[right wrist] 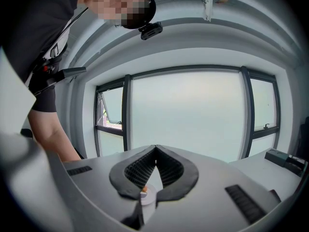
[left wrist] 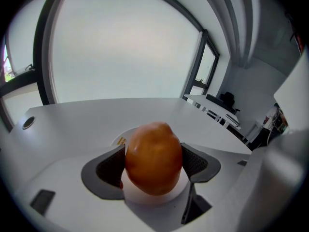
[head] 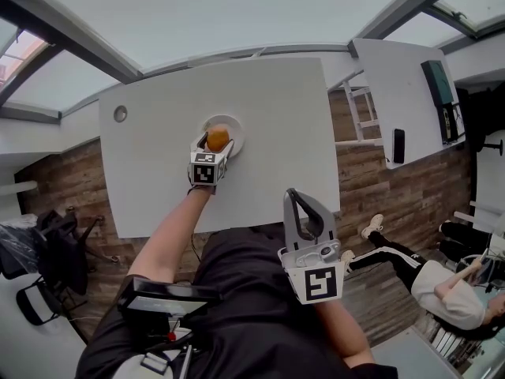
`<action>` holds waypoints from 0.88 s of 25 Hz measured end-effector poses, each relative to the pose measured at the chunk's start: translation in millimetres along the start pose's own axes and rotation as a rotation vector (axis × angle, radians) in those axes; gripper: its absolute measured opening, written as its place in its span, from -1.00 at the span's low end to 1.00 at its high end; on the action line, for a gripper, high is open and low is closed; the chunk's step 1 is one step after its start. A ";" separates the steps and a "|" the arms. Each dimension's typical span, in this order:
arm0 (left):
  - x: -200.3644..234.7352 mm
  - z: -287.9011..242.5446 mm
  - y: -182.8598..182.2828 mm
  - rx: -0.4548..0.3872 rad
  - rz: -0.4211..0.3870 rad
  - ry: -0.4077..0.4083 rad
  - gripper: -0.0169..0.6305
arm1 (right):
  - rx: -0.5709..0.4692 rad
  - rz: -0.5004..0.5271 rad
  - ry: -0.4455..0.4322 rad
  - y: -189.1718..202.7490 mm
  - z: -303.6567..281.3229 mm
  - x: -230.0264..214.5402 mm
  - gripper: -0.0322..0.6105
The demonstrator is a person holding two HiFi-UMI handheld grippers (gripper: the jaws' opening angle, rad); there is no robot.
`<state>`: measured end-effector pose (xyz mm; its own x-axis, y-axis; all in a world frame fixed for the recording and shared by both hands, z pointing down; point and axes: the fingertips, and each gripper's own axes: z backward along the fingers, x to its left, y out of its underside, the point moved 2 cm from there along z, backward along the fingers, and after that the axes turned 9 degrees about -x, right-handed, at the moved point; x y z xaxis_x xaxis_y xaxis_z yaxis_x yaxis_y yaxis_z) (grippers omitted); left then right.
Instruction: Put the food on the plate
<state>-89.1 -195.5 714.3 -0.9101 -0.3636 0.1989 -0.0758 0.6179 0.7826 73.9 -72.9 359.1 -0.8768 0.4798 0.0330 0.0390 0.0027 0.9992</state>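
An orange-coloured round fruit (left wrist: pixel 153 154) is held between the jaws of the left gripper (head: pixel 215 144), gripped at both sides by the dark ribbed pads, directly over the white plate (head: pixel 233 125) that stands on the white table (head: pixel 276 109). Whether the fruit's underside already rests on the plate or hangs just above it cannot be told from either view. The right gripper (right wrist: pixel 155 151) is held back near the person's body, away from the table, its jaws brought together at the tips with nothing between them. The chief risk is judged to lie in the release. The fruit is rounded and the plate looks shallow, so if the jaws were opened while the fruit was still clear of the surface, it could be dropped, set rolling and carried over the rim onto the table. A roll could also be started if one pad were to cling to the skin as the jaws part and drag the fruit sideways. The plate itself seems light and could be pushed along the smooth table if the jaw tips were lowered against its rim. Too hard a squeeze could bruise the fruit. As for writing, a small yellow mark is seen on the plate's rim in the left gripper view, but it is too small to be read. The cubes on both grippers carry black-and-white square markers only, and no brand or label can be made out on the fruit.
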 end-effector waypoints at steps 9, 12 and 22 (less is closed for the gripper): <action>0.4 -0.9 4.1 0.010 0.005 0.022 0.10 | 0.004 -0.001 0.012 2.7 4.9 -1.9 -0.88; 1.4 -1.4 6.1 0.018 0.018 0.025 0.10 | 0.013 -0.004 0.008 3.5 6.4 0.4 -0.88; -1.9 3.4 -0.3 0.001 0.017 0.042 0.10 | 0.008 0.006 0.006 -1.2 9.5 5.5 -0.88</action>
<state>-88.7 -192.7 711.7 -0.8935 -0.3819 0.2364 -0.0612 0.6250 0.7782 73.6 -61.9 357.9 -0.8793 0.4746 0.0395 0.0486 0.0070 0.9988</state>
